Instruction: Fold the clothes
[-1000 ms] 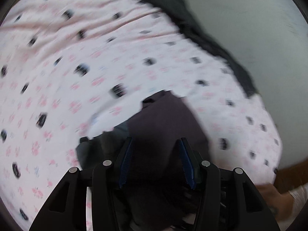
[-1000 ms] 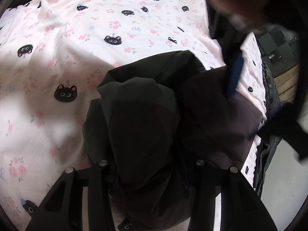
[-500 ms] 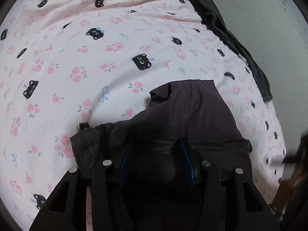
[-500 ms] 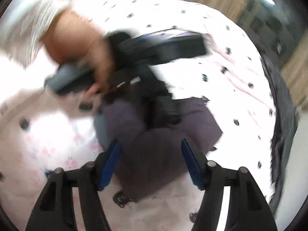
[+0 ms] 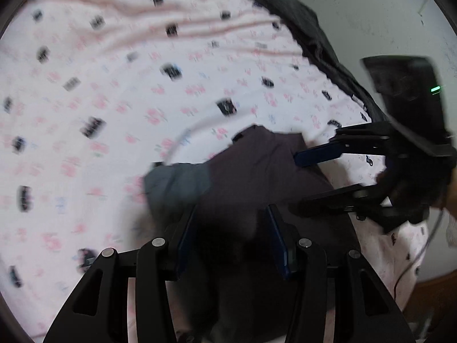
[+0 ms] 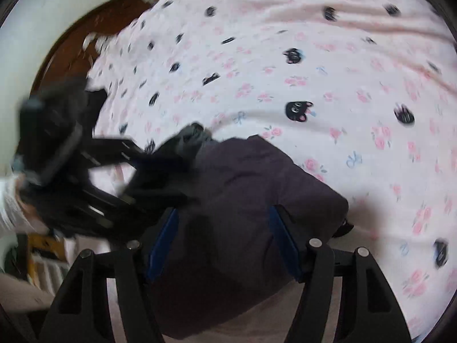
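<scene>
One dark purple garment (image 5: 257,177) is seen bunched on a pink cat-print bedsheet (image 5: 114,91), and two hand-held grippers are counted. The left hand-held gripper (image 5: 231,237) is held low with its blue-padded fingers spread either side of the cloth; whether cloth is pinched cannot be told. To its right, the right hand-held gripper (image 5: 302,183) is levelled sideways, fingers parted above and below the garment's edge. A dark grey blanket (image 5: 314,34) along the bed edge is shown only in the left wrist view; brown flooring (image 6: 85,28) is clearest in the right wrist view.
</scene>
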{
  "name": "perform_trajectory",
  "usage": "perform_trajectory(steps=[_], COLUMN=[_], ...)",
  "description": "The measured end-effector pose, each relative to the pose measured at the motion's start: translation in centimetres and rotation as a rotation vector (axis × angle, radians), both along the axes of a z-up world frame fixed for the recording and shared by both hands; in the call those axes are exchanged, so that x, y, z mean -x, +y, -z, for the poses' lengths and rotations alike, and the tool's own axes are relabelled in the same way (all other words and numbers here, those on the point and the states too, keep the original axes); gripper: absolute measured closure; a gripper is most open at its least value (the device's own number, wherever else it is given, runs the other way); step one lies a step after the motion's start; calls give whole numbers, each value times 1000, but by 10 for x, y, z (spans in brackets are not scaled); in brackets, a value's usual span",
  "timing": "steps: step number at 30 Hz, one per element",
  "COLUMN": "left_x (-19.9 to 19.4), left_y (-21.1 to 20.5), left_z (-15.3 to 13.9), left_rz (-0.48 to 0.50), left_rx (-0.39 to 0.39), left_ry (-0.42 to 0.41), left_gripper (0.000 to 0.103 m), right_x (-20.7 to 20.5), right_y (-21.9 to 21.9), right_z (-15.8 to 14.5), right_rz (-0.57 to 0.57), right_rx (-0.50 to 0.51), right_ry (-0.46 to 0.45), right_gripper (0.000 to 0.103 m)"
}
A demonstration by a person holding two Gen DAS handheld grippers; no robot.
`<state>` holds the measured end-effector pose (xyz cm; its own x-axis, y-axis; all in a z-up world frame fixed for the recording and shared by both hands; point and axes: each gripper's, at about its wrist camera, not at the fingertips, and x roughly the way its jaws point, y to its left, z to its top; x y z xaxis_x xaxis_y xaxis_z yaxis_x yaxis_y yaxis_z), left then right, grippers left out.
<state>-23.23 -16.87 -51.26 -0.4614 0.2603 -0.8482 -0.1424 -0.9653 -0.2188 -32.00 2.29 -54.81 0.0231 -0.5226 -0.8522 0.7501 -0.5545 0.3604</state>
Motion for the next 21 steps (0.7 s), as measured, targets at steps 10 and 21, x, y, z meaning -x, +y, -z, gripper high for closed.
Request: perform_trajectory(steps=[10,21], left_x=[-40,-40], left_y=[29,8], left_z=[35,19], left_rz=[96,3], left_rx=[154,82], left_ry=[-91,-29], left_gripper=[54,47], right_x=[-8,-11], right_y=[-7,0], right_z=[17,10], right_rz=[-52,98], right_rx=[-41,13], right_ry=[-7,-20], right_gripper=[30,29])
